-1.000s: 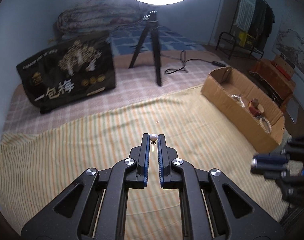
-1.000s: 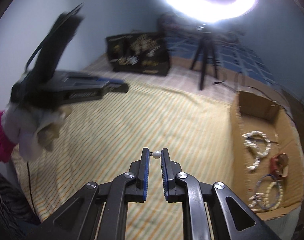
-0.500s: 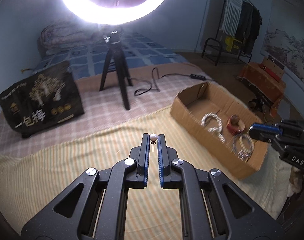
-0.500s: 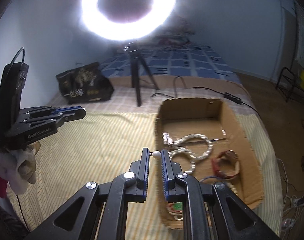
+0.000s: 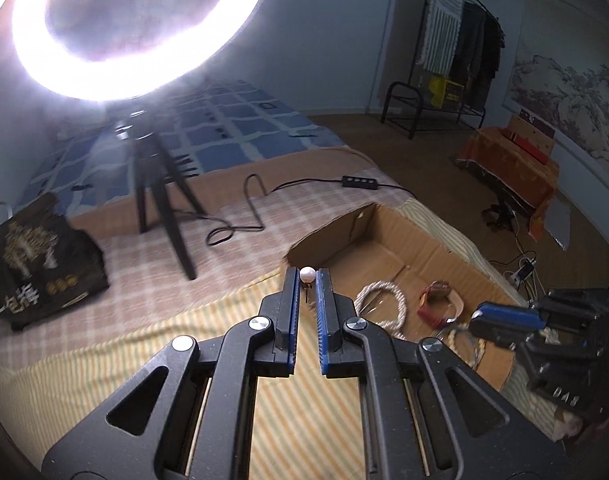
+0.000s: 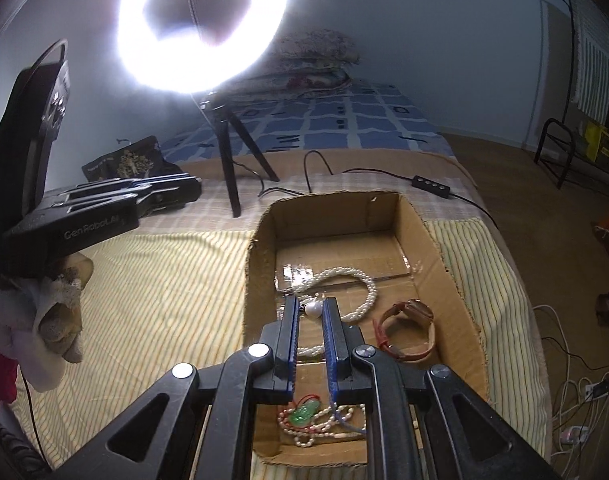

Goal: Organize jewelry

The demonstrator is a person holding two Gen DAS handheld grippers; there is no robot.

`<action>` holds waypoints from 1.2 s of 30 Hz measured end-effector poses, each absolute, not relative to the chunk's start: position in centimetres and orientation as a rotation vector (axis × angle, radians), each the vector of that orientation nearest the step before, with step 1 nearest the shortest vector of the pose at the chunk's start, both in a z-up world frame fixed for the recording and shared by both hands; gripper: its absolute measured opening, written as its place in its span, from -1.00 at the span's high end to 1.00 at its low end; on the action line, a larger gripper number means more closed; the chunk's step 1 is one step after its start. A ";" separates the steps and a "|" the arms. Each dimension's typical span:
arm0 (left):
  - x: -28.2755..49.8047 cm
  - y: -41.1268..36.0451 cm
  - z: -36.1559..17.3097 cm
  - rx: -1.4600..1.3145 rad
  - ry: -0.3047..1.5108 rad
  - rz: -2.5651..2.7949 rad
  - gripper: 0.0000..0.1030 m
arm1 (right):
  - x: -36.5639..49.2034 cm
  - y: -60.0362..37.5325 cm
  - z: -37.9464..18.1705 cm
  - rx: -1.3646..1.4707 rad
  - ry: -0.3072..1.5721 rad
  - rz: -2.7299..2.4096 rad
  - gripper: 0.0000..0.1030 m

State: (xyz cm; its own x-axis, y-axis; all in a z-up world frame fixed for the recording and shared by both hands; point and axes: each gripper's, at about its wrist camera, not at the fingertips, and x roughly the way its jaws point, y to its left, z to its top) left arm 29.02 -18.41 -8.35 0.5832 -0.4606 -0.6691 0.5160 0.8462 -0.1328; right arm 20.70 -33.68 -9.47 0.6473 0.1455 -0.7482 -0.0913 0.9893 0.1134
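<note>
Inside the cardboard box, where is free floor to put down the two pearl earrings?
The far end of the cardboard box, between its back wall and the pearl necklace, is bare. The middle is crowded by the necklace and the leather watch; the near end holds tangled bead bracelets.

— How many small white pearl stud earrings were there?
— Two: one (image 5: 307,274) in one view, another (image 6: 314,309) in the other.
— And in the open brown cardboard box (image 6: 420,224)?
— One twisted white pearl necklace (image 6: 344,280), one brown leather-strap watch (image 6: 410,330), and perhaps two beaded bracelets, tangled.
</note>
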 end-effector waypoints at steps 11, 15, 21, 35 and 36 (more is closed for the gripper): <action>30.8 -22.6 -10.3 0.085 0.799 -0.578 0.89 | 21.3 -35.1 -10.9 0.089 0.894 0.105 0.82; 31.0 -23.5 -10.5 0.085 0.809 -0.581 0.89 | 21.3 -35.4 -11.2 0.094 0.903 0.097 0.81; 30.8 -24.6 -10.7 0.102 0.819 -0.594 0.89 | 21.4 -35.8 -11.5 0.105 0.909 0.084 0.78; 30.4 -25.0 -10.0 0.101 0.811 -0.596 -0.05 | 20.7 -35.6 -10.9 0.091 0.859 0.064 -0.65; 30.2 -24.9 -9.8 0.098 0.794 -0.594 -0.16 | 20.7 -35.6 -10.9 0.087 0.861 0.060 -0.69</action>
State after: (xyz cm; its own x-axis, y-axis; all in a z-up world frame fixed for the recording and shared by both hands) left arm 30.19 -24.95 -9.84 0.5475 -0.4647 -0.6959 0.5361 0.8333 -0.1347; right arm 20.71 -35.61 -10.93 0.6504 0.0882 -0.7544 -0.0178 0.9947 0.1010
